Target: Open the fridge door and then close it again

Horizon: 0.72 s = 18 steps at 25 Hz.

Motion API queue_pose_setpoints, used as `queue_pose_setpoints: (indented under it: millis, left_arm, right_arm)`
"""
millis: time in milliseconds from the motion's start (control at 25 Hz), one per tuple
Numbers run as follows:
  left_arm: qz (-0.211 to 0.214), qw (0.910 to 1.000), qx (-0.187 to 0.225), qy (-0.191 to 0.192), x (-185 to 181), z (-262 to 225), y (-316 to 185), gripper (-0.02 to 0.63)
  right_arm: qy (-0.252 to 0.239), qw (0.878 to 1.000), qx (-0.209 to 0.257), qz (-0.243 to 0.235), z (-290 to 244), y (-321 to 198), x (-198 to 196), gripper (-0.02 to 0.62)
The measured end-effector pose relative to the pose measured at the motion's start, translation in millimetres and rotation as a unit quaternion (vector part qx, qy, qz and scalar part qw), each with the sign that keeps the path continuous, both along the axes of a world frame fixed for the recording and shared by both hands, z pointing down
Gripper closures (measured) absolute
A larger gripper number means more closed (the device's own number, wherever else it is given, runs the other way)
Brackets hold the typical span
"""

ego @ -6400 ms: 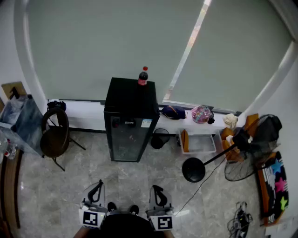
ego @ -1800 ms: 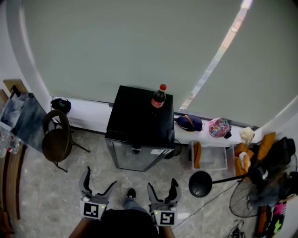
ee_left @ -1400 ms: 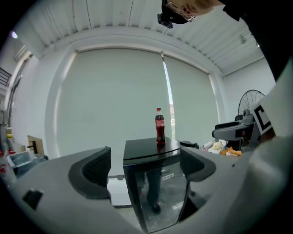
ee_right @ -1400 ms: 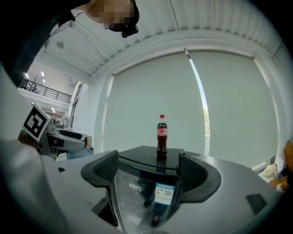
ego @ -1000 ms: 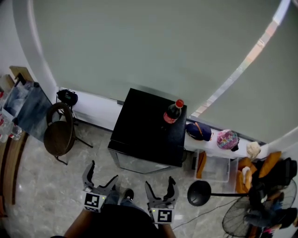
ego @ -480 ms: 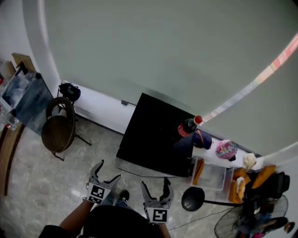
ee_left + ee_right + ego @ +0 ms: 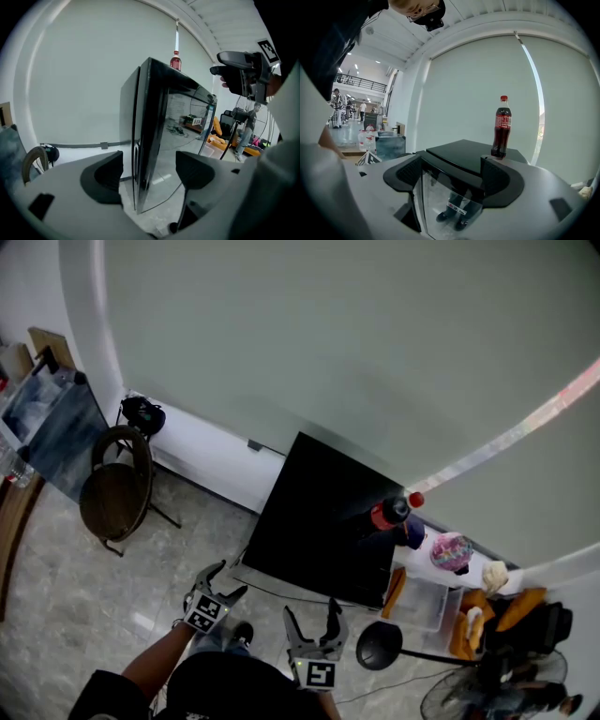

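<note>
One edge first: lining up the left gripper (image 7: 227, 579), fingers apart, just narrowing, empty, on the closed door's (image 7: 180, 140) side edge, fridge (image 7: 323, 521) by the wall; holding the right gripper (image 7: 310, 613) wide, empty.

A pale grey-green roller blind (image 7: 309, 324) fills the whole far wall, cut by one thin bright slit of daylight (image 7: 525, 430). Below it runs a low white ledge (image 7: 211, 444), with a small black bag (image 7: 142, 414) at its left end. The floor (image 7: 56, 606) is glossy grey stone-look tile. A dark round-backed chair (image 7: 114, 501) stands at the left. At the right sit a clear plastic bin (image 7: 419, 601) and a stand's round black base (image 7: 379, 646).
</note>
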State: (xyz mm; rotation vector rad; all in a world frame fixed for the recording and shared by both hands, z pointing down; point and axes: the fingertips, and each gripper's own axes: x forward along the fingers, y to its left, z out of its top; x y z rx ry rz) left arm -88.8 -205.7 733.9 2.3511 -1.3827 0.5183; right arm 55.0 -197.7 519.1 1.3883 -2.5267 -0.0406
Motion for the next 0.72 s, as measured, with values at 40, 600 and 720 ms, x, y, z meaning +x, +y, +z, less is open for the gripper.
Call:
queue_pose_setpoints:
  millis: [40, 600, 720]
  left_arm:
    - [0.004, 1.0000, -0.004, 0.000, 1, 5, -3, 0.263]
    - [0.044, 0.9983, -0.038, -0.004, 9, 42, -26, 0.424]
    - [0.039, 0.9984, -0.041, -0.004, 6, 44, -23, 0.465]
  right_arm:
    - [0.002, 1.000, -0.002, 0.000, 1, -1, -1, 0.193]
    - [0.013, 1.000, -0.022, 0.003, 13, -7, -4, 0.208]
    - [0.013, 1.000, -0.019, 0.001, 12, -8, -4, 0.210]
